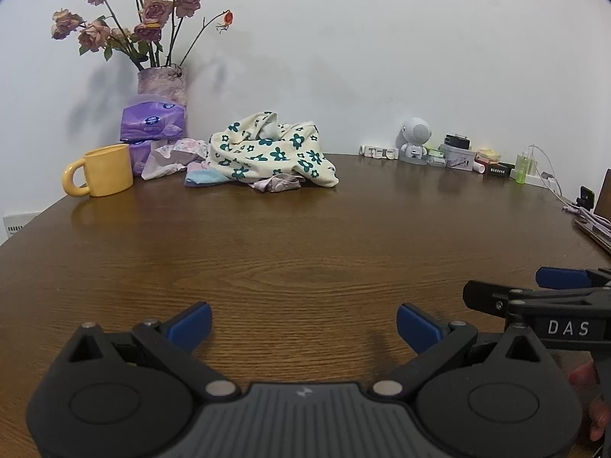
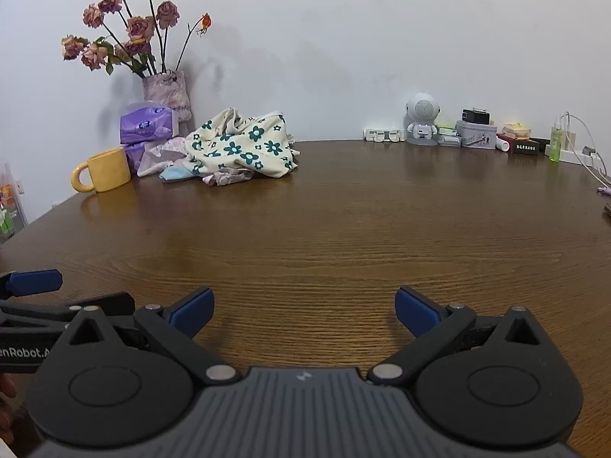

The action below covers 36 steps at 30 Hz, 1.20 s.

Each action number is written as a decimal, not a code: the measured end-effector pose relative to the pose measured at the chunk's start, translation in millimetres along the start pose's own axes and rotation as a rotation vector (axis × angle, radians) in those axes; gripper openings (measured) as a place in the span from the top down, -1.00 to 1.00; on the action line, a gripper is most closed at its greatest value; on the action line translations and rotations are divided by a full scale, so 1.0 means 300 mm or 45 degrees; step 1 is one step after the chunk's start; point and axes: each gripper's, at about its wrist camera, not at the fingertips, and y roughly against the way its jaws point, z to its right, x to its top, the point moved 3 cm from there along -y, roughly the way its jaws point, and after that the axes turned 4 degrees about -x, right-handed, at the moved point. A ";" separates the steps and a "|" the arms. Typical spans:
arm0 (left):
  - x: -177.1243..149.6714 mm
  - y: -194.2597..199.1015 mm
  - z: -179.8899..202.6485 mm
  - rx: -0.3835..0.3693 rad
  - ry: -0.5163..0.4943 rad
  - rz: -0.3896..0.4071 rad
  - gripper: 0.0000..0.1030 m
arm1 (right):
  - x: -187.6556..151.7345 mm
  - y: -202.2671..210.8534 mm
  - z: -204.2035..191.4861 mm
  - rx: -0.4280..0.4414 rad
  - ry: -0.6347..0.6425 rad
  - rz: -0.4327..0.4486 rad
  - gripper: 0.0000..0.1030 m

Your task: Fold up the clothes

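Both grippers, left (image 1: 303, 322) & right (image 2: 304, 311), hang w/ fingers apart, empty. Clothes (image 1: 272, 151) heaped at table's (image 1: 305, 252) far edge, unfolded. Risk: a grab tangles several pieces, or knocks the mug (image 1: 102, 170) just beside.

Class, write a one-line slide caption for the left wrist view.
Open left gripper low over the wooden table, facing the unfolded floral garment beside a yellow mug.

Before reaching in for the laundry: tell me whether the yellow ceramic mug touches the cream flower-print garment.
Apart. The left wrist view shows the mug left of the garment, with other crumpled fabric between them.
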 end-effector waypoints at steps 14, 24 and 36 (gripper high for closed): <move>-0.011 0.000 -0.010 -0.010 0.039 0.050 -1.00 | -0.002 0.002 -0.005 -0.028 0.028 0.015 -0.99; -0.019 0.005 -0.021 -0.027 0.069 0.066 -1.00 | 0.000 0.005 -0.005 -0.018 0.010 0.017 -0.99; -0.021 0.006 -0.018 -0.012 0.054 0.071 -1.00 | -0.007 0.001 -0.004 -0.015 0.010 0.020 -0.99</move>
